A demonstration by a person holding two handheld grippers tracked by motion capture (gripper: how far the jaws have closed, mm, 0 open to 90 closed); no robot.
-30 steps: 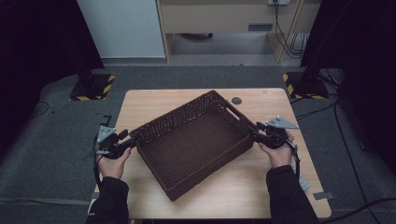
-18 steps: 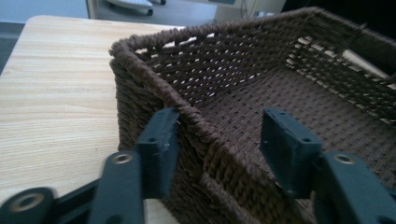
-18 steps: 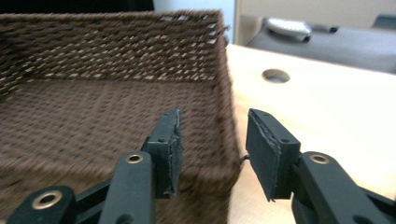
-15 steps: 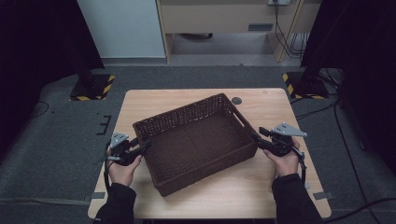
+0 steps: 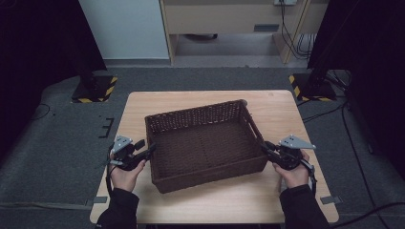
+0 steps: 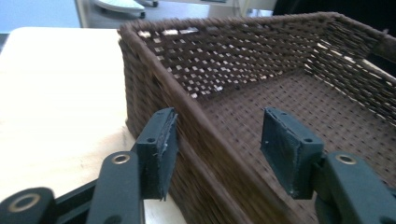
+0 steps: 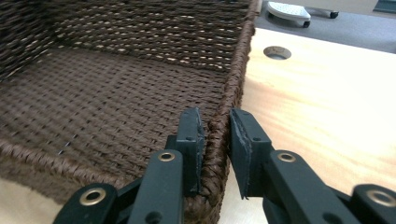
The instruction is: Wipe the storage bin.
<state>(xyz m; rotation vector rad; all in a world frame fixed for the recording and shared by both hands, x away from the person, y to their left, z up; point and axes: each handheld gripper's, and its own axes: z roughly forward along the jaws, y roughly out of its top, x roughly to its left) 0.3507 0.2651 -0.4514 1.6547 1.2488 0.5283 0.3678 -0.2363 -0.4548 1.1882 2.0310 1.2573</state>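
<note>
A dark brown wicker basket (image 5: 196, 114) stands empty in the middle of the wooden table (image 5: 277, 109). My left gripper (image 5: 149, 149) straddles the basket's left wall. In the left gripper view (image 6: 222, 126) its outer pad lies against the wall of the basket (image 6: 224, 60) while the inner pad stands apart from it; these jaws have just been closing. My right gripper (image 5: 264, 147) is at the right wall. In the right gripper view (image 7: 215, 121) its jaws have just been closing and now pinch the rim of the basket (image 7: 116, 93).
A round cable hole (image 7: 277, 52) is set in the table behind the basket's right corner. Two stands with yellow-black striped bases (image 5: 93, 90) (image 5: 310, 88) flank the table's far side on the grey floor. A wooden cabinet (image 5: 224, 19) stands behind.
The basket has swung from skewed to nearly square with the table. Both hands moved with it, the left toward the front. The right jaws narrowed onto the right wall.
</note>
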